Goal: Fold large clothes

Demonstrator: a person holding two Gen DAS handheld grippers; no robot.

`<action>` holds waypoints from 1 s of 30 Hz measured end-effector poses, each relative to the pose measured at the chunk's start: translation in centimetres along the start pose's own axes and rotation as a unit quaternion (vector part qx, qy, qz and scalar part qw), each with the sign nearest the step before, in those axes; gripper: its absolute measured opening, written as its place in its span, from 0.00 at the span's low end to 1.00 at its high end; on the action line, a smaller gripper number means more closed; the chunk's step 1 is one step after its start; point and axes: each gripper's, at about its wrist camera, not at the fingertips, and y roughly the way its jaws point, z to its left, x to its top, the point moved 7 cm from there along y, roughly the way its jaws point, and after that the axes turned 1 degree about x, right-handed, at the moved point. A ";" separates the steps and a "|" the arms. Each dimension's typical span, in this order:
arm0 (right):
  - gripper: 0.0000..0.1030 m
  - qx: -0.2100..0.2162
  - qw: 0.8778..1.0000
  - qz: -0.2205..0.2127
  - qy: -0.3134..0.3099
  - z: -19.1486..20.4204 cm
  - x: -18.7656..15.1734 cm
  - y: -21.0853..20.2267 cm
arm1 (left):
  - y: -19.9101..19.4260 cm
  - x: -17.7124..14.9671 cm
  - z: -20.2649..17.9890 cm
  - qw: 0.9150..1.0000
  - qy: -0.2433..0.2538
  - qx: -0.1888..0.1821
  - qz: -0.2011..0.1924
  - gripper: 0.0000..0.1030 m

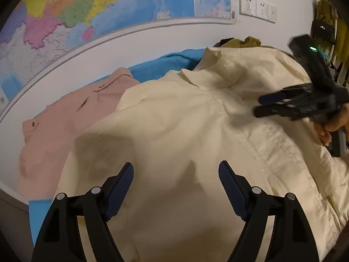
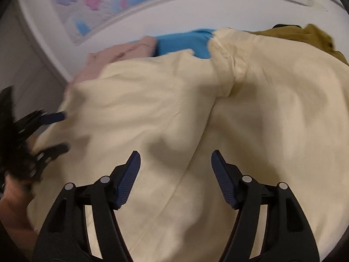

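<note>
Under both your grippers, the cream shirt point(image 1: 174, 118) lies spread, collar at the far side.
Your left gripper point(image 1: 175, 170) and right gripper point(image 2: 175, 159) are both spread, holding nothing; a pink shirt point(image 1: 65, 118) lies left, partly underneath.

A white wall point(image 1: 152, 41) carries a coloured map point(image 1: 91, 6) — its lower edge framed in white. Three white sockets point(image 1: 257, 7) sit beside it; a blue surface point(image 1: 157, 67) lies below.
</note>
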 end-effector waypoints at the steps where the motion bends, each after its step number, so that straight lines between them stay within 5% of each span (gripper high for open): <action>1: 0.59 -0.003 1.000 0.005 0.003 -0.4 0.3 0.7 | 0.2 0.0 0.0 1.000 -0.001 0.000 0.003 0.76; 3: 0.49 -0.006 1.000 -0.003 0.000 -0.8 1.2 1.6 | 0.9 0.5 0.1 1.000 -0.002 0.004 0.008 0.76; 5: 0.03 -0.023 1.000 0.003 -0.016 -1.1 1.4 1.7 | 1.4 1.0 0.3 1.000 -0.002 0.007 0.007 0.76; 12: 0.02 -0.010 0.998 -0.064 -0.026 -0.9 5.0 -1.6 | 1.9 3.8 1.2 1.000 -0.006 0.024 -0.015 0.73; 16: 0.02 -0.044 0.994 -0.097 -0.033 -1.2 7.8 -0.6 | 1.4 6.4 2.1 0.997 -0.007 0.059 -0.046 0.73; 21: 0.04 -0.055 0.998 -0.039 -0.015 -3.3 6.2 3.2 | 3.2 5.5 0.6 0.999 0.014 0.041 -0.019 0.73; 24: 0.18 -0.037 0.998 -0.045 -0.009 -3.6 5.6 1.2 | 3.9 3.5 -1.0 0.999 0.039 0.009 0.004 0.73; 26: 0.51 -0.040 0.998 -0.054 -0.020 -3.5 4.8 -1.5 | 3.5 2.2 -1.9 0.998 0.061 -0.004 0.004 0.73; 30: 0.52 -0.057 0.996 -0.051 -0.039 -4.4 1.4 -5.3 | 1.4 -0.4 -4.3 0.992 0.117 -0.051 0.000 0.74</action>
